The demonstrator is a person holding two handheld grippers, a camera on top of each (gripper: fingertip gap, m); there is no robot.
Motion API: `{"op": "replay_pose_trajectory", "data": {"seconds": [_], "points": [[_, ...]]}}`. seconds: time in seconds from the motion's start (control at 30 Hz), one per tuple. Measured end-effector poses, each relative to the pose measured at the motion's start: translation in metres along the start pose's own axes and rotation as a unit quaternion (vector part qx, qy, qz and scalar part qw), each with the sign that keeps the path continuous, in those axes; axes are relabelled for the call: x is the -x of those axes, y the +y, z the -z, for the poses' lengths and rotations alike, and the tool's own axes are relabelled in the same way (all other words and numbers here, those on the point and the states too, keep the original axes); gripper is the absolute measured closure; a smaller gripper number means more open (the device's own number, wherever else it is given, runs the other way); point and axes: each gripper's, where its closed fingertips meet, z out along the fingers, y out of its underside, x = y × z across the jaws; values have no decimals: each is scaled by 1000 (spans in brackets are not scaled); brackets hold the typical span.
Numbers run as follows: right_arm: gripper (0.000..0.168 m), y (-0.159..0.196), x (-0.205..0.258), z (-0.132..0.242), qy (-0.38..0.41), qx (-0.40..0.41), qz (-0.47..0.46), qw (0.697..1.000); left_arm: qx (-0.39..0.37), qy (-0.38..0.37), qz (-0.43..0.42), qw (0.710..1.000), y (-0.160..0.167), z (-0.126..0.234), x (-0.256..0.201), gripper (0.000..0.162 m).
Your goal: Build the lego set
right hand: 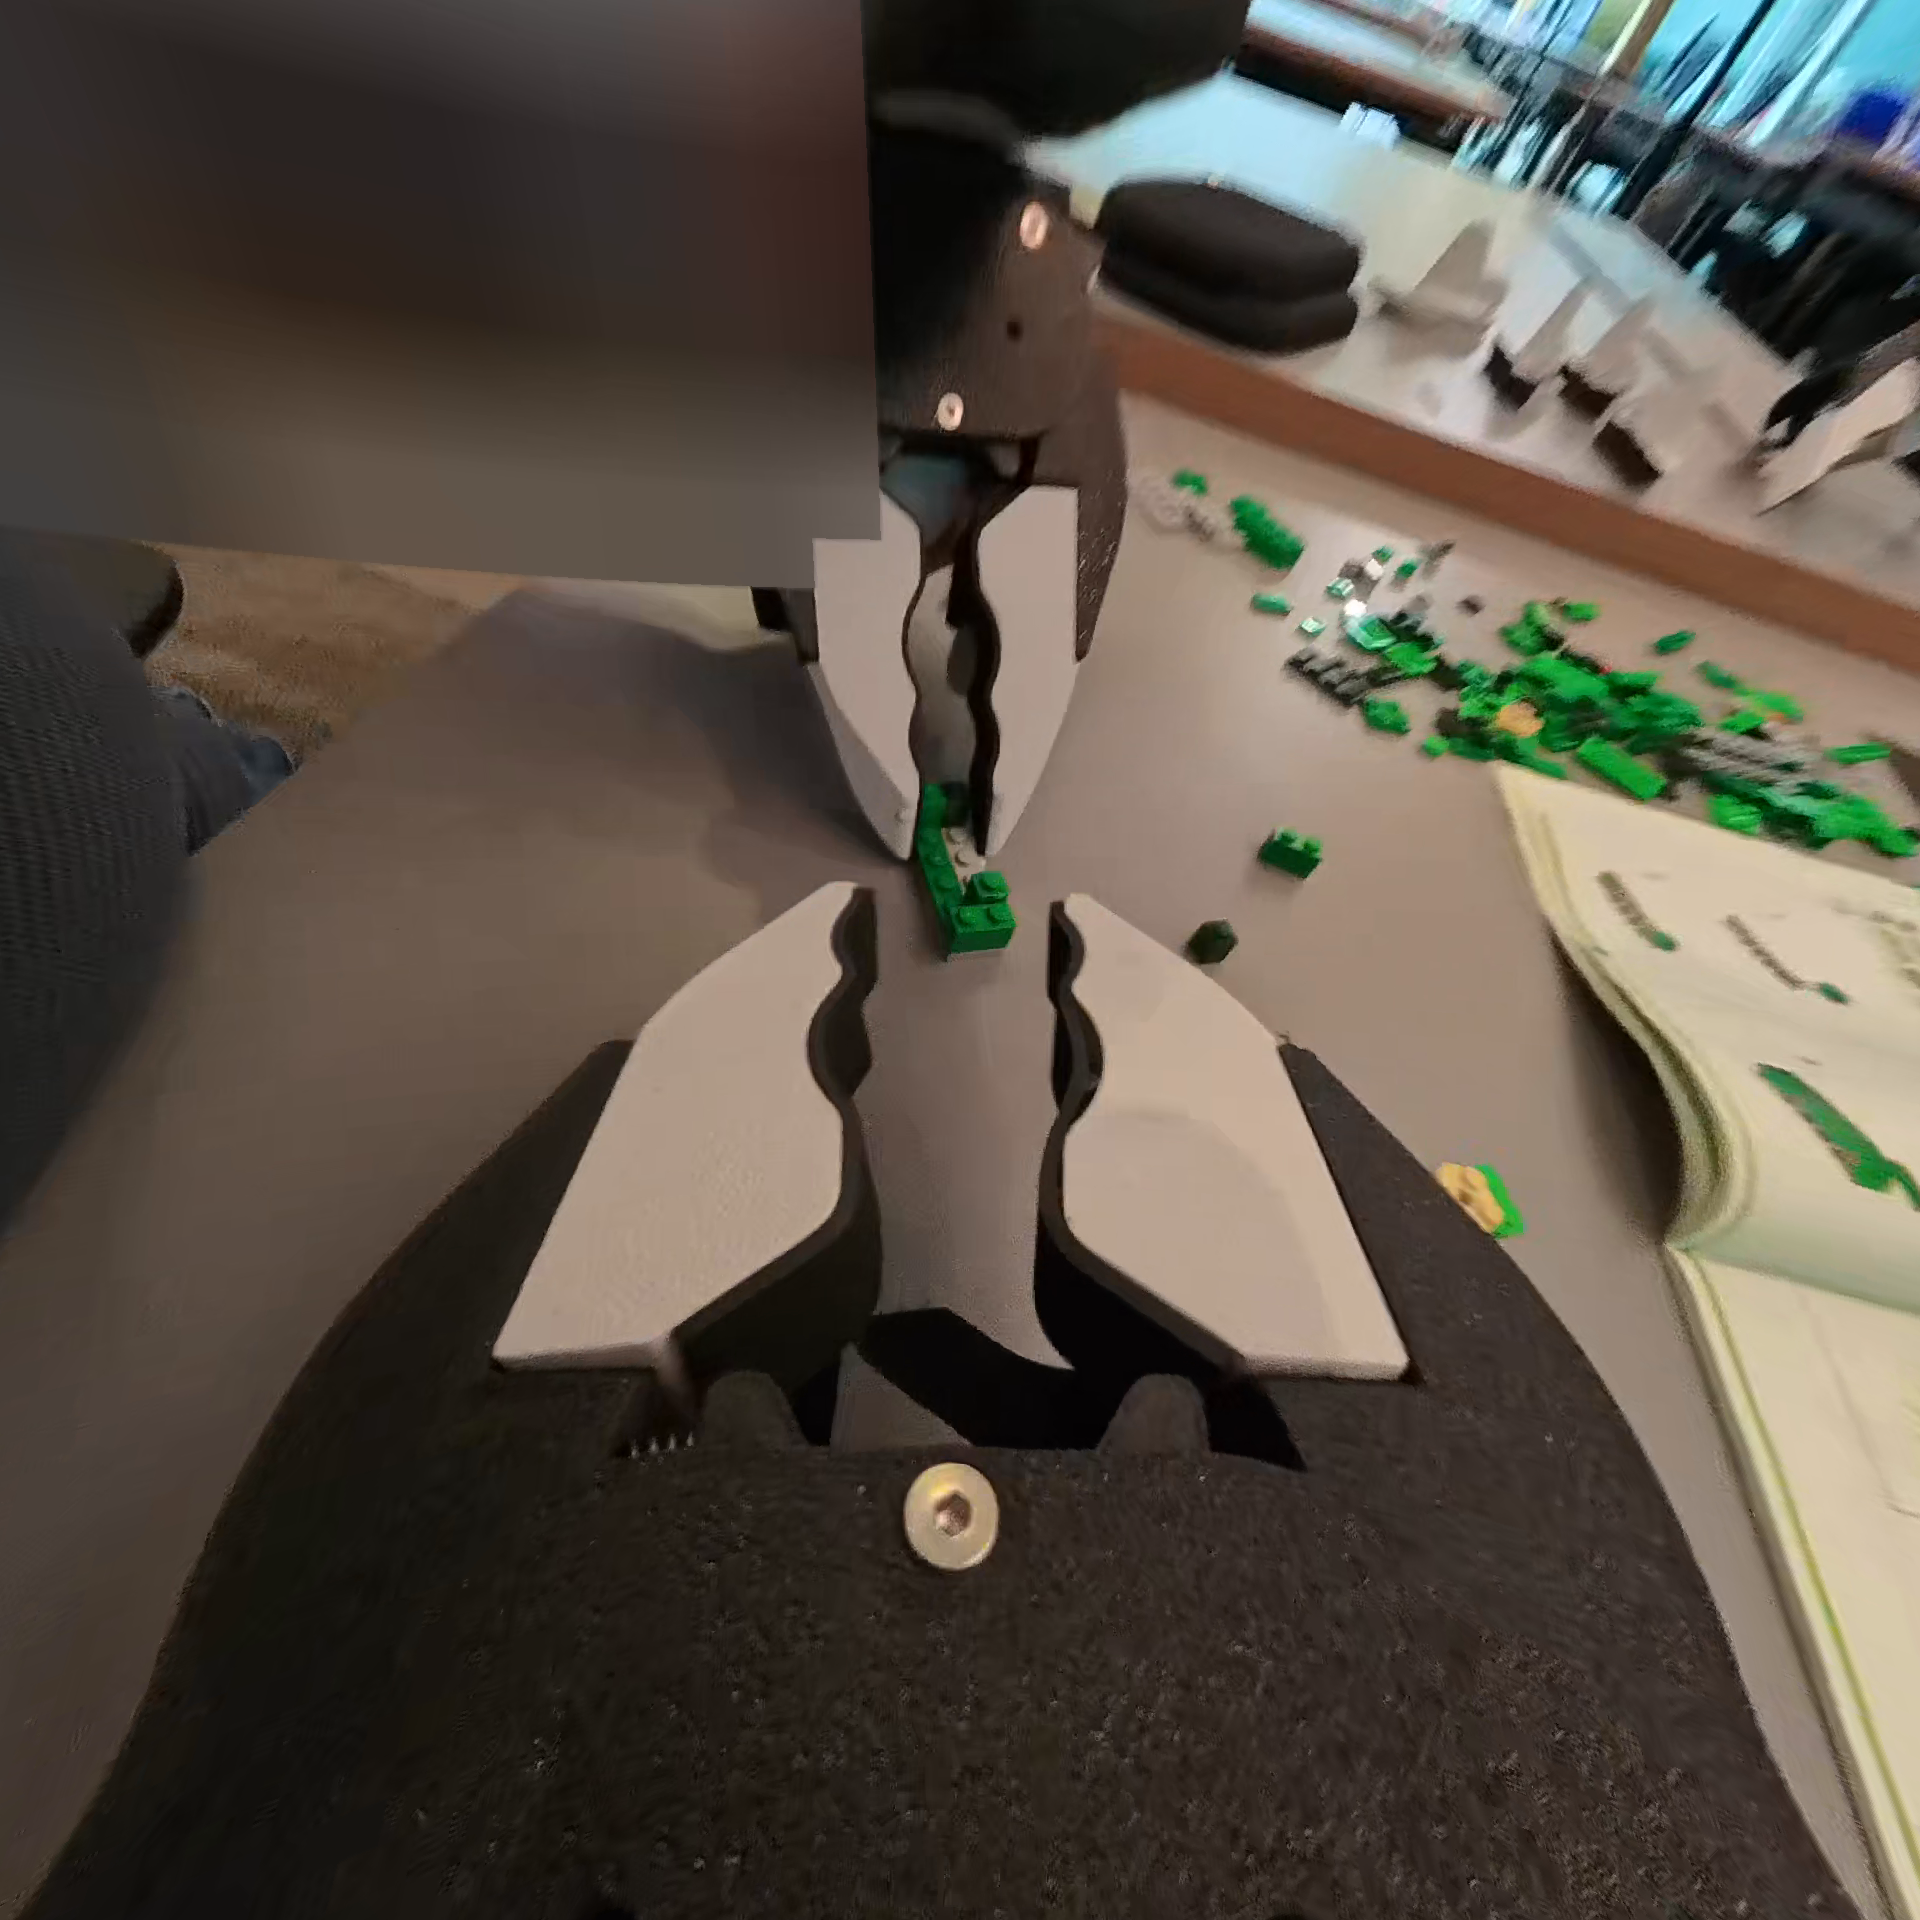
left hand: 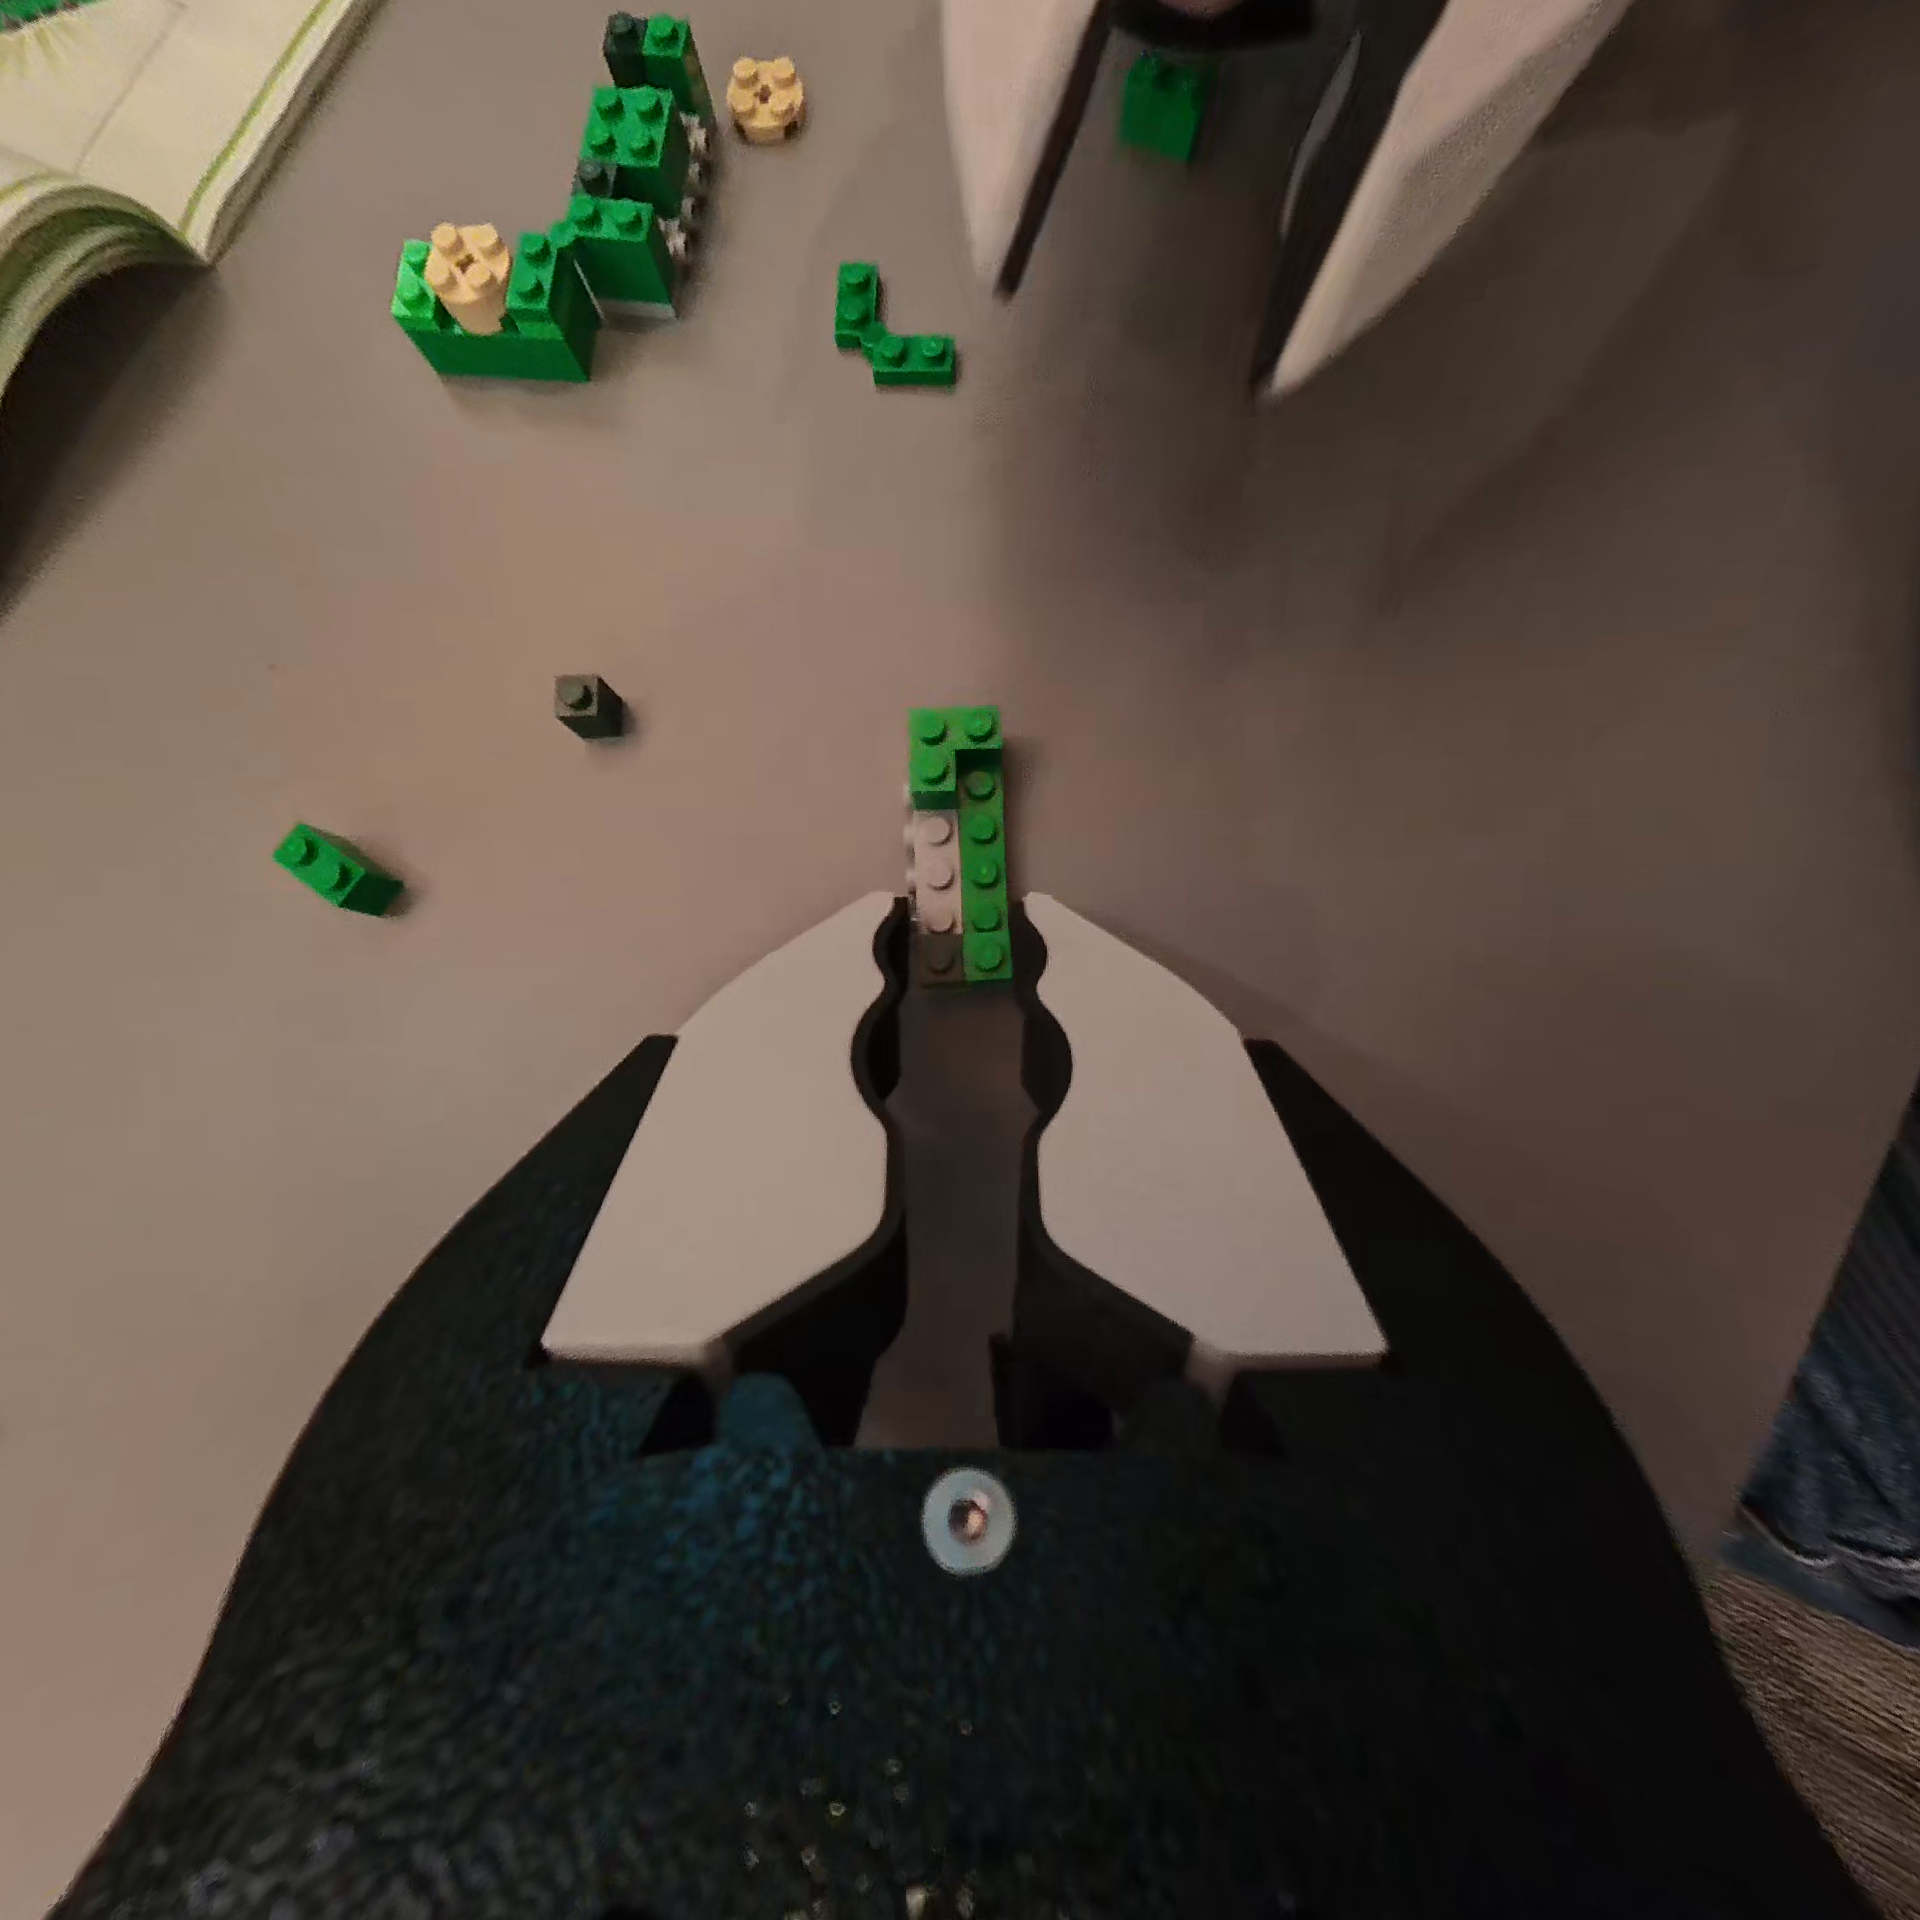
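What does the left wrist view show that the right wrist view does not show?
Only the left wrist view shows the stepped green build, a loose tan round brick and a green L-shaped piece. Only the right wrist view shows the big heap of loose bricks and a black case. Both show the long green-and-grey assembly at the left gripper and the open booklet.

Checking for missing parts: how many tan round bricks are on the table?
2 in the left wrist view: one loose beside the green build, one stacked on its near end. Others may hide in the far pile.

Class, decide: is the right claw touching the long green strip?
Apart. The right wrist view shows bare table between the right claw and the green strip.
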Motion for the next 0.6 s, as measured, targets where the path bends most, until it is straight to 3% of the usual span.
{"op": "replay_pose_trajectory", "data": {"seconds": [0.17, 0.33, 0.43, 0.53, 0.57, 0.6], "points": [[122, 4, 2, -29, -32, 57, 25, 998, -41, -7, -37, 998, -16, 5, -4, 145], [129, 11, 1, -42, -57, 101, 34, 993, -65, -12, -44, 997, -28, 17, -5, 145], [148, 8, 0, -43, -55, 92, 46, 993, -81, -5, -39, 996, -32, 22, -7, 145], [149, 3, -1, -41, -55, 76, 44, 995, -109, -9, -22, 994, -37, 26, -6, 145], [149, 0, -3, -40, -52, 65, 40, 996, -124, -16, -6, 992, -40, 27, -3, 140], [149, -4, -5, -38, -47, 50, 35, 997, -140, -26, 14, 990, -42, 29, 1, 124]]}}
